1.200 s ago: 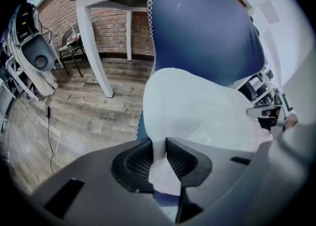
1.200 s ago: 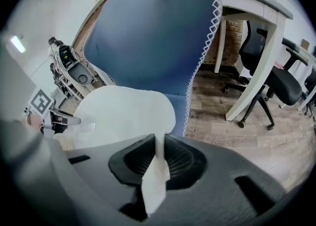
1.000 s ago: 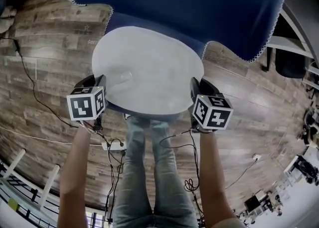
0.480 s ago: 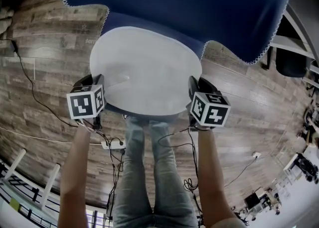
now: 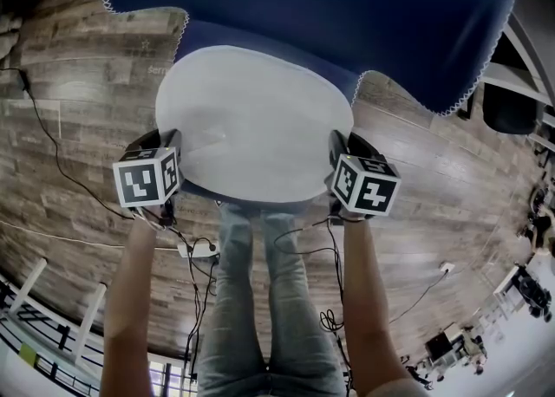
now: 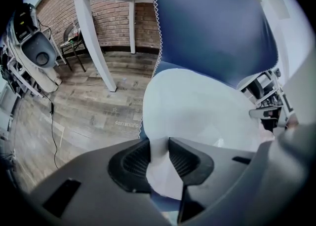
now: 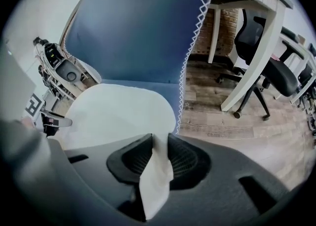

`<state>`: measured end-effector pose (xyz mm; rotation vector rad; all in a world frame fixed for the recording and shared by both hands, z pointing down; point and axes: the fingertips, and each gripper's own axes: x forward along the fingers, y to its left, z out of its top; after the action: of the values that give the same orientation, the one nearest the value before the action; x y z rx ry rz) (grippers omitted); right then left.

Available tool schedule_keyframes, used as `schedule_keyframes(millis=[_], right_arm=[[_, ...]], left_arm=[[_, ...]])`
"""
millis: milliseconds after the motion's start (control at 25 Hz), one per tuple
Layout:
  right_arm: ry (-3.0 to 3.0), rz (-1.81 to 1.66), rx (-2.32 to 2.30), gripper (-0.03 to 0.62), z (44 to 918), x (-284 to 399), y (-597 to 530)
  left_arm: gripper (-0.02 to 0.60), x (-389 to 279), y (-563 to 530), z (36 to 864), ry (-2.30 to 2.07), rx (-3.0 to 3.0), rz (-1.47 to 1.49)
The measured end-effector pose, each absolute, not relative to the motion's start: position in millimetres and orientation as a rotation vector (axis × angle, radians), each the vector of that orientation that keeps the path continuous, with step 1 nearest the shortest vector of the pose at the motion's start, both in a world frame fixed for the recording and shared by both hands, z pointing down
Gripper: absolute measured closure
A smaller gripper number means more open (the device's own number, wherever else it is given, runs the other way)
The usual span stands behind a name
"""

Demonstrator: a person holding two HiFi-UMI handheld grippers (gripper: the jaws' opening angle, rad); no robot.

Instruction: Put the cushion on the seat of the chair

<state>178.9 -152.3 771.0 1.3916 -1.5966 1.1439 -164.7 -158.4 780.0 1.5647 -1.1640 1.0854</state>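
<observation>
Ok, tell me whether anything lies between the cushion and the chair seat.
Nothing visible does. The cushion already lies on the blue seat, with no other thing on it. Its edges are between the jaws of the left gripper and right gripper, which are opening.

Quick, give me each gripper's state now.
Left gripper: jaws opening, pads on the cushion edge.
Right gripper: jaws opening, pads on the cushion edge.

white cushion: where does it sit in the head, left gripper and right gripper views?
Head view: cushion at centre of frame.
Left gripper view: cushion centre-right, edge between the opening jaws.
Right gripper view: cushion lower left, a fold between the opening jaws.
Shared landmark: blue chair back with white zigzag trim, above the cushion everywhere.
</observation>
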Motion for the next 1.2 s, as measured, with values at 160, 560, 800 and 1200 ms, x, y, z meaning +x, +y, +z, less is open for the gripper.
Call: schedule_keyframes(millis=[160, 560, 800, 1200], right_arm=[[-1.589, 1.148, 1.395, 0.496, 772, 179, -153], [-1.579, 1.173, 1.42, 0.439, 777, 186, -151], [-1.592, 1.177, 1.451, 0.399, 773, 193, -145], [-1.609, 1.153, 1.537, 0.367, 740, 203, -128]], left_arm=[[0.472, -167, -159, 780, -1.165, 1.565, 1.081], [0.41, -177, -161, 783, -1.199, 1.554, 1.033], [0.35, -185, -157, 780, -1.237, 1.546, 0.975], [0.333, -208, -145, 746, -1.387, 1.525, 0.926]])
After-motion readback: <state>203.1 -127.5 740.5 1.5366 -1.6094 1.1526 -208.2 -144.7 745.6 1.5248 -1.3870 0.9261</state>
